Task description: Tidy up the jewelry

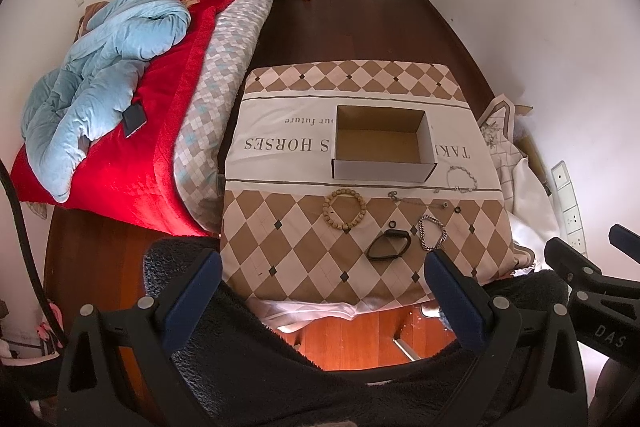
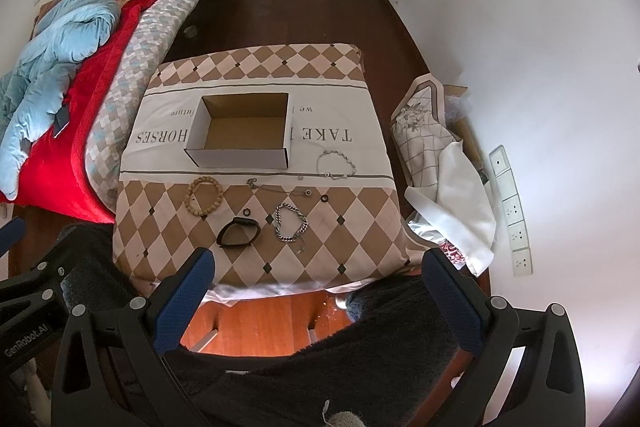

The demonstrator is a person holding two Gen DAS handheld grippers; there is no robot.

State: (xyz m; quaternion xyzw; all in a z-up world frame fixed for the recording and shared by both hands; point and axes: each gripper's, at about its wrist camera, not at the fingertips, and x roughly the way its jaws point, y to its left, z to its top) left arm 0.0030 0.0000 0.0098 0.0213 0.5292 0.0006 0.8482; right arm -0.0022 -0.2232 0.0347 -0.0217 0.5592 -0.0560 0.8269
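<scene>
Left wrist view shows the left gripper (image 1: 322,269) with jaws wide apart and empty, held back from the diamond-patterned cloth table (image 1: 280,251). The right gripper (image 2: 318,269) is spread open too. The open white cardboard box (image 2: 240,135) stands behind the wooden bead bracelet (image 2: 204,195), black band (image 2: 238,231) and silver chain bracelet (image 2: 291,223), probably to receive them.

Cloth (image 2: 256,227) reads "TAKE", "HORSES", "future" — left tool (image 2: 8,239) "GenRobot.AI", right tool (image 1: 600,251) "DAS".
</scene>
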